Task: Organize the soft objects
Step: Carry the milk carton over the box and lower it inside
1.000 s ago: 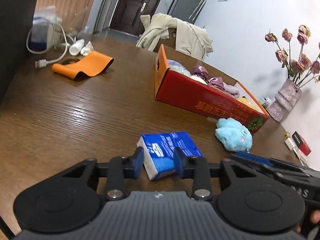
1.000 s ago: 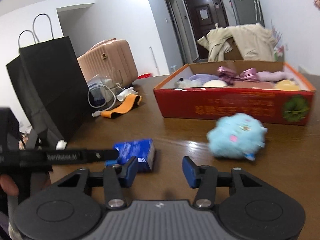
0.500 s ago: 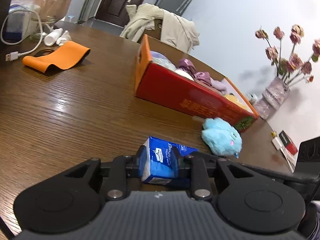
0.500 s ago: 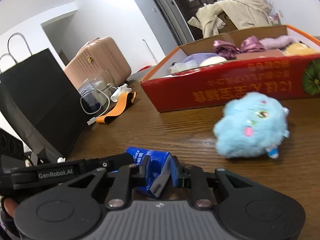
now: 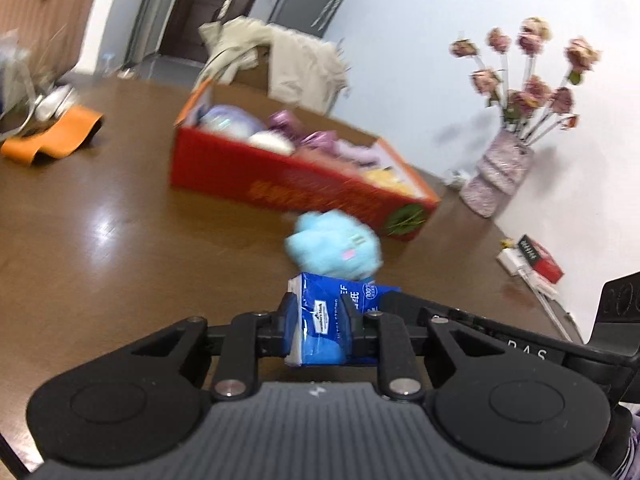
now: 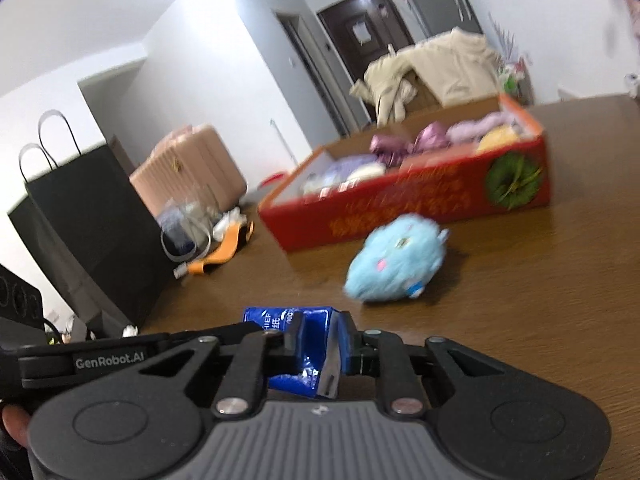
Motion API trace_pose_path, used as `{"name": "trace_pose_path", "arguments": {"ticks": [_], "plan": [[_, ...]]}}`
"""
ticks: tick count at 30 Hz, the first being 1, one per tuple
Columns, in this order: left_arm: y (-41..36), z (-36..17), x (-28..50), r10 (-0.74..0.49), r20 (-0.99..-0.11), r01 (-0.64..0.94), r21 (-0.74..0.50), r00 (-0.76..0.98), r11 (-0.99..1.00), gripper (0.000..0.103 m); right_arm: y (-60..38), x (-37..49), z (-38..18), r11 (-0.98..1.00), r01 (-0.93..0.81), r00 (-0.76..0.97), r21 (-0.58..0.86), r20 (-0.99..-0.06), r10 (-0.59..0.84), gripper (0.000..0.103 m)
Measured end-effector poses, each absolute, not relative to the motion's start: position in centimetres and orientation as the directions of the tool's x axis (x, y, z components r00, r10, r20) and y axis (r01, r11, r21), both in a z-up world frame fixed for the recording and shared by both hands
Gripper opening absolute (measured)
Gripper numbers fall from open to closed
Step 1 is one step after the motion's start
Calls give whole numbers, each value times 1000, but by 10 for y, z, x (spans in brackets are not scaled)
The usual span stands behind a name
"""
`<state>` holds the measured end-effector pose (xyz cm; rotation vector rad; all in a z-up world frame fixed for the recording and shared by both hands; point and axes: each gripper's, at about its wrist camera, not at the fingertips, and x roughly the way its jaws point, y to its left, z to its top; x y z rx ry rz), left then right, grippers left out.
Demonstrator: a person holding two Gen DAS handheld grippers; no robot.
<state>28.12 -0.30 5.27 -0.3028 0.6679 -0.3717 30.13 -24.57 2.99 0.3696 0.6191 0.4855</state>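
Blue tissue pack [image 5: 326,322] is half hidden, clamped by left claw [image 5: 320,322] and right claw [image 6: 320,346]; soft things, blurred, are held in the red box [image 5: 280,184].

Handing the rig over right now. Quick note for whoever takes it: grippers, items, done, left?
Left gripper: shut on the blue tissue pack.
Right gripper: shut on the same tissue pack, from its other end.
Blue plush toy: loose on the table, in front of the red box.
Done: red box already holds several soft items.
Left: tissue pack into the box, likely the plush toy next.
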Motion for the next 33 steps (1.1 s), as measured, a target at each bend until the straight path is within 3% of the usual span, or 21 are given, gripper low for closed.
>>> {"name": "trace_pose_path", "arguments": {"ticks": [9, 12, 17, 22, 31, 33], "plan": [[-42, 122, 372, -432, -455, 295, -342, 779, 892, 22, -284, 374, 105, 844, -381, 790, 378, -340, 510, 16], [-41, 123, 431, -407, -510, 248, -352, 758, 903, 22, -287, 434, 112, 831, -357, 760, 427, -385, 524, 15], [-36, 85, 507, -369, -647, 165, -354, 667, 920, 22, -276, 521, 83, 831, -270, 655, 486, -540, 529, 15], [-42, 47, 525, -332, -720, 172, -289, 610, 942, 22, -261, 554, 43, 871, -221, 542, 439, -687, 484, 14], [-50, 45, 520, -340, -731, 200, -276, 592, 940, 30, -251, 555, 38, 889, -250, 511, 382, -729, 457, 20], [-48, 51, 514, -367, -727, 204, -307, 580, 930, 38, -256, 552, 46, 889, -249, 516, 383, -724, 457, 22]]}}
